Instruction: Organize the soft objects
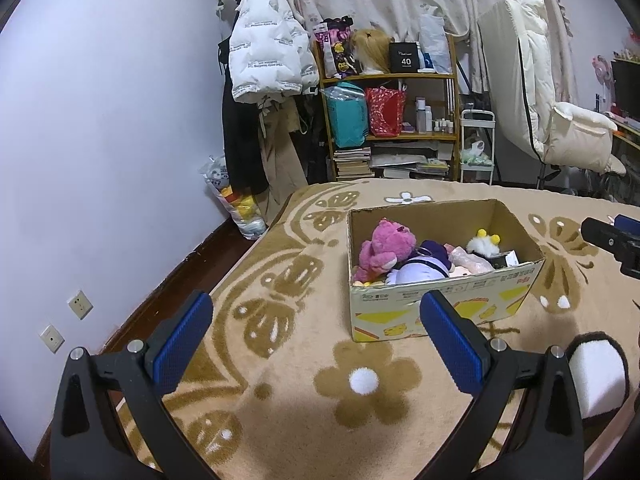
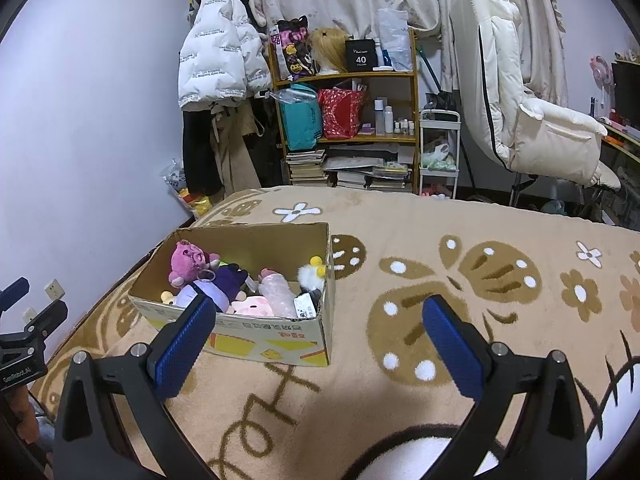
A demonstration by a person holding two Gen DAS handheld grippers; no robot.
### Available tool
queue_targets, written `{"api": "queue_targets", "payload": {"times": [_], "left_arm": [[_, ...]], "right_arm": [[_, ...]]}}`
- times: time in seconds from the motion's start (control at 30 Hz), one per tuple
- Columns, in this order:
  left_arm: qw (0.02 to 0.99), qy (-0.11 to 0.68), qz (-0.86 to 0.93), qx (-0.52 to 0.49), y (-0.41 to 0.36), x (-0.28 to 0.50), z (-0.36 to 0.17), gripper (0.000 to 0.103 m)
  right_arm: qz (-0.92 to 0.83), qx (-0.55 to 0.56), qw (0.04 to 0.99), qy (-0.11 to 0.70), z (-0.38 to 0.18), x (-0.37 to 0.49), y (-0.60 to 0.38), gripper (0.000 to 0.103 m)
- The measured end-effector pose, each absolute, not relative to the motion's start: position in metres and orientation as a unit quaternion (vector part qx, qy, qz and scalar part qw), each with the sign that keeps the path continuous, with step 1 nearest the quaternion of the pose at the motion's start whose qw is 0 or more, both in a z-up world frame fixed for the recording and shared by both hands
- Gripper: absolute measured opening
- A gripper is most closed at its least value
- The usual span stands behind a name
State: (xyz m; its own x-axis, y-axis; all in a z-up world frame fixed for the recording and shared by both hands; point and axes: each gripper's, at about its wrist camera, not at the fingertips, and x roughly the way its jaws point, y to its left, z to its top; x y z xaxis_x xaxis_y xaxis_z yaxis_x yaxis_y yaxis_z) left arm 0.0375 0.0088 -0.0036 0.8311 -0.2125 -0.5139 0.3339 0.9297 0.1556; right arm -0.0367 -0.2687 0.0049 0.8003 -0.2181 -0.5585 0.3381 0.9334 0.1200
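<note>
Soft plush toys, among them a pink stuffed bear [image 1: 384,250], are being kept in an open-topped cardboard box [image 1: 440,304] on the beige patterned bed blanket [image 2: 440,216]. Left tongs [image 1: 316,344], gaping empty, are being held nearer, box ahead-right; right tongs [image 2: 320,344], likewise open, box ahead-left.

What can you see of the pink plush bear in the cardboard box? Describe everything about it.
The pink plush bear is fuzzy magenta with a darker nose and a metal keyring by it. It sits propped in the far left corner of the open cardboard box, leaning against the wall, pressed against a purple plush toy. Neither gripper touches it.
</note>
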Motion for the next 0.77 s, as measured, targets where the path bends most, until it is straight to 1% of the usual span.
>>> {"api": "queue_targets", "payload": {"times": [0.77], "left_arm": [[0.946, 0.259, -0.161, 0.111, 0.0113, 0.0399, -0.0046, 0.102]], "right_arm": [[-0.154, 0.096, 0.942, 0.284, -0.0024, -0.0333, -0.2697, 0.103]]}}
